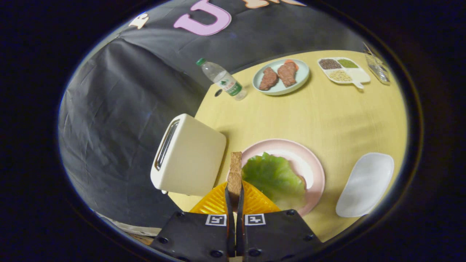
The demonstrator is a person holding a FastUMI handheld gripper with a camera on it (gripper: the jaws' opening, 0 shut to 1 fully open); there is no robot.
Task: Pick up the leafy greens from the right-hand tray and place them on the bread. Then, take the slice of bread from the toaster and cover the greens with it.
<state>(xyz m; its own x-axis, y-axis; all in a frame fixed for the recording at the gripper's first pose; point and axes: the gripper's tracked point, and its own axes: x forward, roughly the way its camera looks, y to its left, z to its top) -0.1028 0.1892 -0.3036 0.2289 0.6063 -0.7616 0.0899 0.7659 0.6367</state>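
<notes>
Bread: thin brown toast slice (235,174), held edge-on, just left of the round pink plate (313,160) w/ the crinkled green lettuce leaf (273,176) already on it. Judging by looks, slice is light, stiff, crumbly — grip by the lower edge, not too hard. Black two-finger gripper (235,191) nearly closed, both fingers pinching the slice. Cream boxy toaster (189,156) sits left of plate; empty white oval tray (366,183) to its right.

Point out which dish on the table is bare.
The white oval tray, right of the pink plate holding greens; the others carry food. The tongs grip the bread slice.
</notes>
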